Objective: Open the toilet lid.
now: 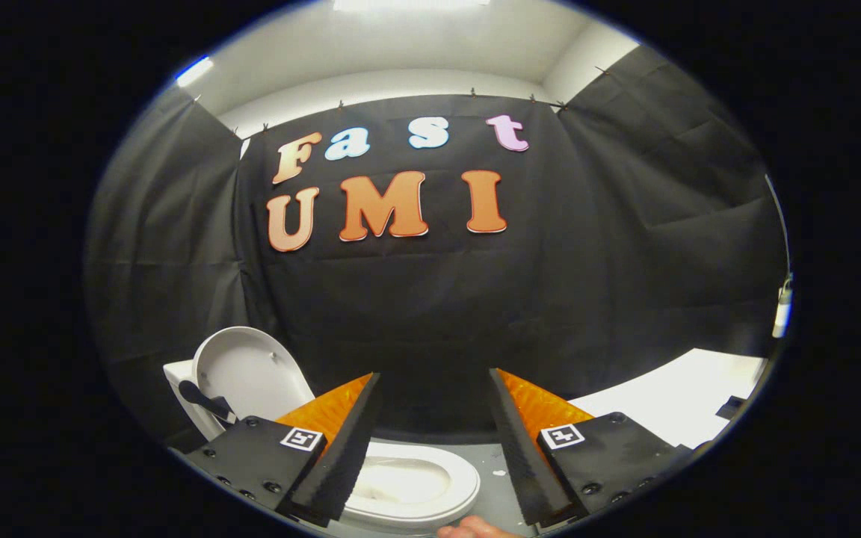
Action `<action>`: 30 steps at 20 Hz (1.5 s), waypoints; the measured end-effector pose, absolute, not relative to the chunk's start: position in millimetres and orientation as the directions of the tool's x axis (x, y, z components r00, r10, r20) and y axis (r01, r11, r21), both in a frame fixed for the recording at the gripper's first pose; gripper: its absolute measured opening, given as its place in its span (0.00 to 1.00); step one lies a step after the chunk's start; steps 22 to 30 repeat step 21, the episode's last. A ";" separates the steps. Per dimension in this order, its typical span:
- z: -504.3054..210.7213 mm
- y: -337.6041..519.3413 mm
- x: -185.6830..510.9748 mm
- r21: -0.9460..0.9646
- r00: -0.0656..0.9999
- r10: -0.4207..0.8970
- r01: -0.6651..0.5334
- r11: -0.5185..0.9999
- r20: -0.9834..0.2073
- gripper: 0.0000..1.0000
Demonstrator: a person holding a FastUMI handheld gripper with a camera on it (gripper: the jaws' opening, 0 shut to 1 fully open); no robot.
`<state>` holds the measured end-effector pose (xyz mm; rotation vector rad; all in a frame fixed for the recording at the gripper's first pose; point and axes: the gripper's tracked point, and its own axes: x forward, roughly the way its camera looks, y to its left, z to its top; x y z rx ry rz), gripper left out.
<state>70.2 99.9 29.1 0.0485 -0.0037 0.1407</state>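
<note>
While the claw (434, 388) hangs up high, the toilet (400, 486) sits low down, below and a bit past the two fingers. Its white lid (251, 370) is already up. The lid stands almost straight, leaning back, to the left of the left finger (344, 441) and a little beyond it. Part of the lid hides behind the black block of that finger. A dark piece (202, 400) shows at the bottom of the lid, but what it is cannot be told.

Under the fingers lies the white seat (449, 486), round and flat, with the pale bowl (400, 482) open in its middle. The left finger covers the left part of the seat. The seat's right edge sits in the gap between the fingers, closer to the left one.

Both fingers are spread wide apart. Nothing is between them and they touch nothing. The right finger (516, 441) is over the grey floor (494, 486) beside the toilet. Each finger is black on the inside and orange on the outside.

A white flat surface (670, 407) lies off to the right, past the right finger. A bit of a hand (475, 529) peeks in just under the seat, near the bottom of the fingers
</note>
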 end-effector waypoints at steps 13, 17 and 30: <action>-17.6 63.8 75.9 0.091 0.998 0.066 -0.068 0.994 0.019 0.88; -22.5 64.0 77.0 0.070 0.998 0.060 -0.061 0.996 0.010 0.88; -28.0 60.0 80.6 0.068 0.999 0.044 -0.042 0.997 -0.023 0.88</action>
